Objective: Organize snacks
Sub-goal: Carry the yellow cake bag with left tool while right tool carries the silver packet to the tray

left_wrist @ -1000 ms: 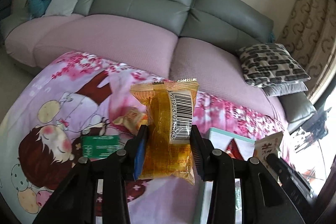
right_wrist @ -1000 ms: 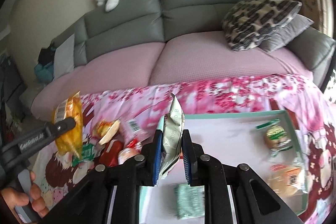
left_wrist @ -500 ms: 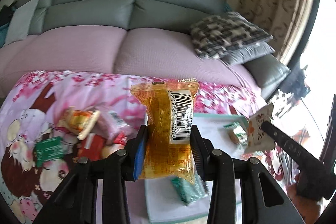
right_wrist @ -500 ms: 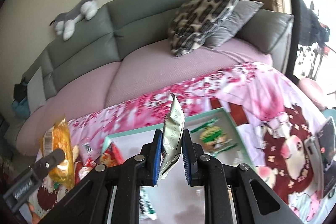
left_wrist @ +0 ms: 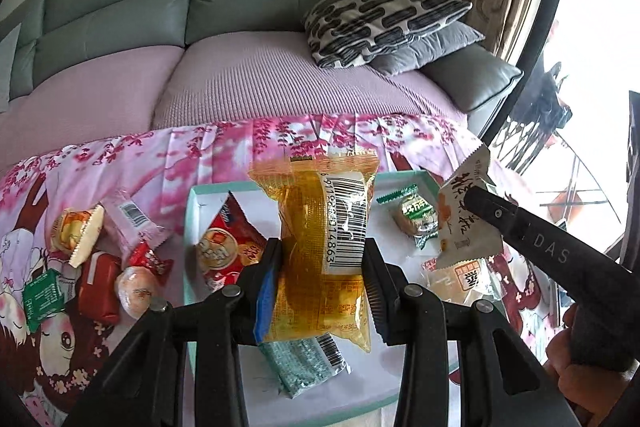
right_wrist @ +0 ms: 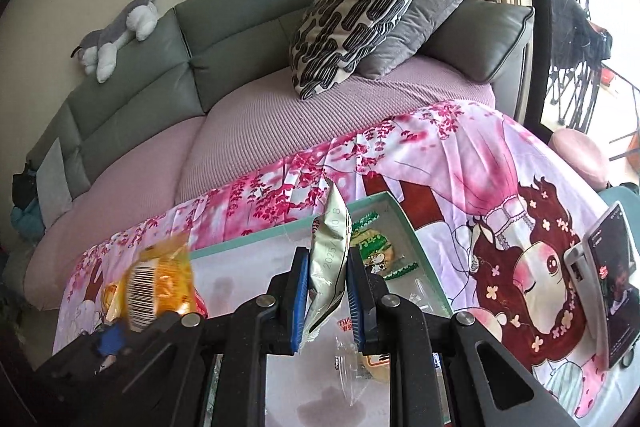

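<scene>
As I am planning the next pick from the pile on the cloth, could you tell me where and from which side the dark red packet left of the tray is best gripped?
Probably across the narrow width of the dark red packet, coming from above: it lies flat, and a round wrapped bun crowds its right side.

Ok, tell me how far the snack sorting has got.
Partly done. Done: the tray already holds a red packet, a green-labelled cake and a teal packet. In hand: the left claw grips a yellow packet, the right claw a silver one. Left: loose snacks on the cloth.
</scene>
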Available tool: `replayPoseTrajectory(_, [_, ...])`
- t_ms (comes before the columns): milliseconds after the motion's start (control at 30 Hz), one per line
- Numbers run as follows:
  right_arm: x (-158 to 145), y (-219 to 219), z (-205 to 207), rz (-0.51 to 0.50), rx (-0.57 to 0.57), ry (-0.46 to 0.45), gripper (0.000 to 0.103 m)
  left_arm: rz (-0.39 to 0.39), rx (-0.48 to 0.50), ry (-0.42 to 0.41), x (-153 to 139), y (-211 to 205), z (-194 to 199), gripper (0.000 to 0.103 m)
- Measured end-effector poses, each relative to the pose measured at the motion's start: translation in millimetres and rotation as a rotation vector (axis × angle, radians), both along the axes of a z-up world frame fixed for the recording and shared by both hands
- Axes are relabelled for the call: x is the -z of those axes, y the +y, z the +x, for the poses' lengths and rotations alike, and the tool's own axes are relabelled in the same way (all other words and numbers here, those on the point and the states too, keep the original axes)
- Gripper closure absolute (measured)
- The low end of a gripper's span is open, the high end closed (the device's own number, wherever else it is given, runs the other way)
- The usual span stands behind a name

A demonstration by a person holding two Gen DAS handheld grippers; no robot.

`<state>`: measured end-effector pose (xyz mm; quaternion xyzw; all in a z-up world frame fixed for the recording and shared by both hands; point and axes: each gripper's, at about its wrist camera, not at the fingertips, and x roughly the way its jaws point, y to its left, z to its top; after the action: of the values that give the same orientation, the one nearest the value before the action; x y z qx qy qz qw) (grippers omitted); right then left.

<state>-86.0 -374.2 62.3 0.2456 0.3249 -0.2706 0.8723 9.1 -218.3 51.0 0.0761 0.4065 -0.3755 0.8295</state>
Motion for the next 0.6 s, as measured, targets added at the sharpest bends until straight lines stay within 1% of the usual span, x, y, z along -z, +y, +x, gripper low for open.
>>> replayPoseTrajectory(233, [9, -1, 4, 0.023, -0.014, 0.012, 0.083, 0.025, 0.007, -0.003, 12, -12, 3, 0.062])
replayPoseTrajectory(333, [12, -1, 6, 0.034, -0.021, 0.016, 0.083, 0.046, 0.015, -0.016, 16, -17, 0, 0.062])
replayPoseTrajectory(600, [17, -1, 8, 0.05, -0.034, 0.027, 0.083, 0.072, 0.018, -0.03, 22, -21, -2, 0.062])
